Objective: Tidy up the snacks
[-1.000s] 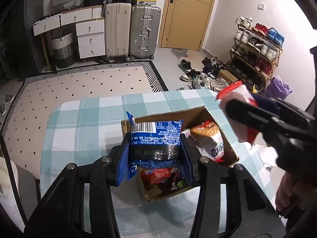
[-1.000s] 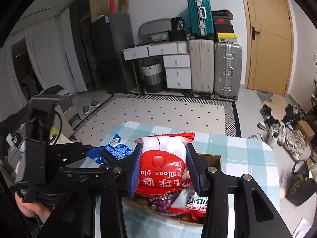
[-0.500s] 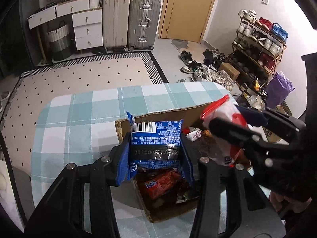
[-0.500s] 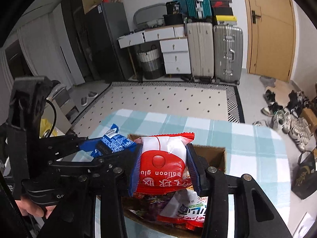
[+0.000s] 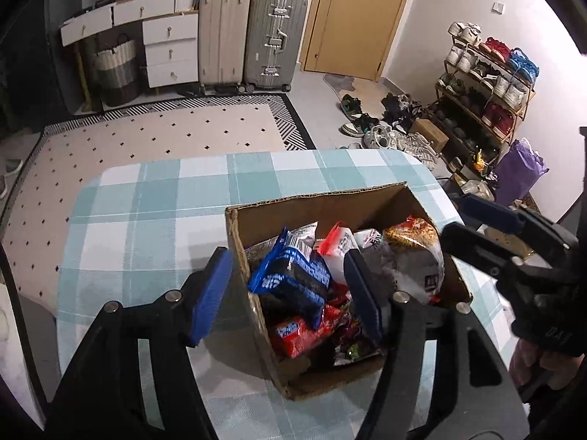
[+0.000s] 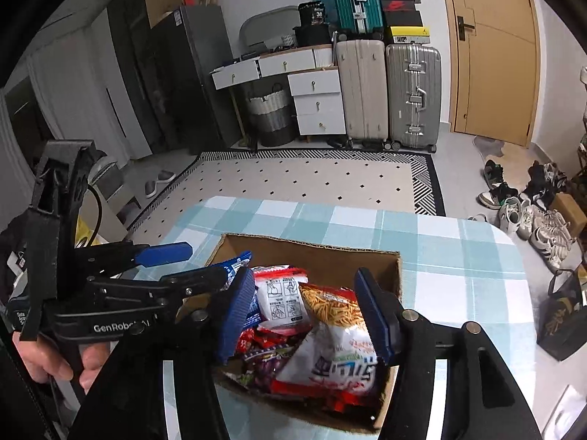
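An open cardboard box (image 5: pixel 323 203) full of snack packets stands on the checked tablecloth (image 5: pixel 146 220). My left gripper (image 5: pixel 286 293) is open and empty over the box's near left corner. A blue packet (image 5: pixel 293 275) lies in the box between its fingers. My right gripper (image 6: pixel 306 311) is open and empty above the box (image 6: pixel 312 249). A red and white packet (image 6: pixel 280 295) lies among the snacks below it, beside an orange noodle-snack bag (image 6: pixel 335 306). The right gripper also shows in the left wrist view (image 5: pixel 480 227).
The table edge (image 6: pixel 521 293) curves off at the right. On the floor beyond are a patterned rug (image 5: pixel 154 139), suitcases (image 5: pixel 249 36), white drawers (image 5: pixel 168 47), a shoe rack (image 5: pixel 488 80) and loose shoes (image 5: pixel 385 124).
Both grippers have opened. The blue packet has dropped from my left gripper into the box, and the red and white packet has dropped from my right gripper into it.
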`<state>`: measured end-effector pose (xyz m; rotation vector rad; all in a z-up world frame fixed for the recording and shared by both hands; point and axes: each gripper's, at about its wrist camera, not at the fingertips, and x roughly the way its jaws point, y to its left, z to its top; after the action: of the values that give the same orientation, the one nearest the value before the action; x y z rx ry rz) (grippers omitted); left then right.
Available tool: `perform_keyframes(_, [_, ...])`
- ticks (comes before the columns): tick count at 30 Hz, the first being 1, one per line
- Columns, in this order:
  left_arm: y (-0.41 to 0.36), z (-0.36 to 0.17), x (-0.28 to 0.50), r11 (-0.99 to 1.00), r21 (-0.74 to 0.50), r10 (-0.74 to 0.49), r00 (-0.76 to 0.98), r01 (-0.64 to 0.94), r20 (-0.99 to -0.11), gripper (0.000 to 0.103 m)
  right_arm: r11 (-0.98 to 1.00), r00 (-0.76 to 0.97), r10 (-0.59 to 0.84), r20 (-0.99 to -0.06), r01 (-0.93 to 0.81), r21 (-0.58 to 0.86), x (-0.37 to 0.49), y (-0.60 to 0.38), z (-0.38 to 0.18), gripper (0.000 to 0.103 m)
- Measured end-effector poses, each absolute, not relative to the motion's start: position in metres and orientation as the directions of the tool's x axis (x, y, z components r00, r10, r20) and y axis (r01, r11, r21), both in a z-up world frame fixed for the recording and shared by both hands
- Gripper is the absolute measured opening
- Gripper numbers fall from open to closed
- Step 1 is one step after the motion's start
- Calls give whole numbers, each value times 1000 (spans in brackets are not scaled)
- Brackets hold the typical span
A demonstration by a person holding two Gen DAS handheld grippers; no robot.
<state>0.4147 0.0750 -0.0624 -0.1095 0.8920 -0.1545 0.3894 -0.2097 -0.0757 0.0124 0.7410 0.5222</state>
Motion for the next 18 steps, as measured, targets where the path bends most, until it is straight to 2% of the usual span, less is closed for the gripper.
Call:
perform_keyframes(7, [72,-44,367,990,-136,-131,704,49,-698,67,881,701,459,-546,-439,177,337,-237,-58,65])
perform_keyframes(13, [64,-26,319,993,-107,-100,770,41,-631,82,899,776,428,-464,-418,130,287,-256,-51,79])
perform_keyframes(18, [65,-20,276,993,-114,-38,823,-32,-567,85,920,842,390,-374,-371,124,245,-276,-50,84])
